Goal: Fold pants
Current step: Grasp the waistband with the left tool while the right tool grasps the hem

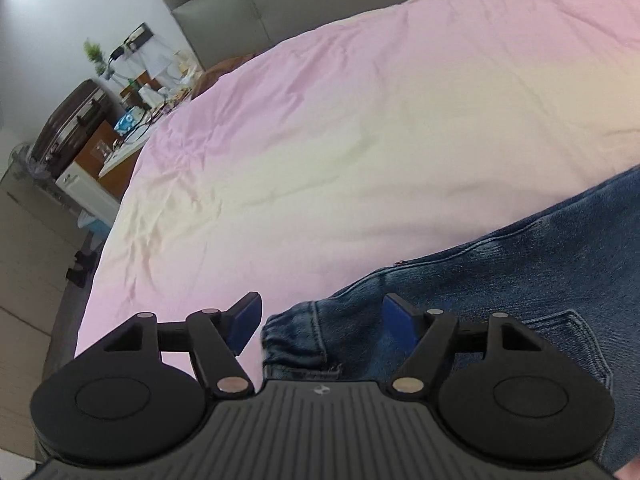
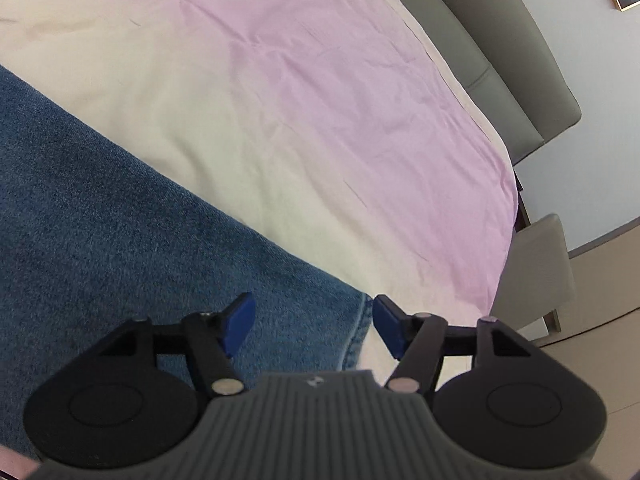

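Observation:
Blue denim pants [image 1: 520, 272] lie flat on a pink and cream bedsheet [image 1: 320, 140]. In the left wrist view the waistband corner with a belt loop sits between the blue pads of my left gripper [image 1: 318, 322], which stands open and does not press the cloth; a back pocket shows at the right. In the right wrist view the pants [image 2: 100, 220] fill the left side, and their seamed edge runs between the pads of my right gripper [image 2: 314, 320], also open and clear of the fabric.
The bedsheet [image 2: 320, 120] stretches away beyond the pants. A grey padded headboard [image 1: 240, 4] stands at the far end. Left of the bed are a cluttered side table [image 1: 132, 120] and a dark suitcase [image 1: 68, 128]. A beige stool [image 2: 532, 276] stands at the bed's right corner.

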### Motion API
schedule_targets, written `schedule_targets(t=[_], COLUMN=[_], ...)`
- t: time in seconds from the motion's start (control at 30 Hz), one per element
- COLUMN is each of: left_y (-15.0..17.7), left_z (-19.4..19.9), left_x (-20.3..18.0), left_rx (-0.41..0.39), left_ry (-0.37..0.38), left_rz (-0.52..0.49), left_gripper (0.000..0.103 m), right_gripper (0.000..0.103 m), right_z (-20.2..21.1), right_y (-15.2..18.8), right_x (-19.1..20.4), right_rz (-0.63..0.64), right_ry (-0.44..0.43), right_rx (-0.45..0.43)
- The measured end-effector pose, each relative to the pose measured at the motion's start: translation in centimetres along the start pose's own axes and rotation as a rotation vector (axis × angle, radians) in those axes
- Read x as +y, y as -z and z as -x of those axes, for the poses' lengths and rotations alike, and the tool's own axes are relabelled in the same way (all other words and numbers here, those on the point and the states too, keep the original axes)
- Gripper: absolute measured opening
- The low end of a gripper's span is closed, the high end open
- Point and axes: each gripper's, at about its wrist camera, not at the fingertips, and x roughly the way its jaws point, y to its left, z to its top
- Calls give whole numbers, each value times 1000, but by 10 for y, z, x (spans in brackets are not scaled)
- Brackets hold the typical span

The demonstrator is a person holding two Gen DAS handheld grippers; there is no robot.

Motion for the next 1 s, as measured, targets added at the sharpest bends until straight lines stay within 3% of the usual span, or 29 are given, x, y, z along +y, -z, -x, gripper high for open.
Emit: schedule_targets(t=[0.3, 0.47, 0.63, 0.77, 1.0], left_y=[70, 121, 177, 197, 193], left_z=[53, 53, 33, 13, -17], left_x=[56, 73, 74, 68, 59], left_rx=[44, 77, 81, 52, 12], left_ry=[189, 276, 400, 400, 380], left_rz=[365, 611, 954, 1130, 1212], left_gripper=[81, 81, 81, 80, 79], right_gripper=[64, 64, 65, 65, 61], right_z=[71, 88, 78, 67, 23], right_y=[82, 129, 172, 195, 208], right_x=[-15, -7, -16, -30, -60], right_rz=[-327, -539, -862, -1065, -1318], right_ry=[-205, -301, -399, -437, -426], right_rx=[25, 36, 52, 25, -21])
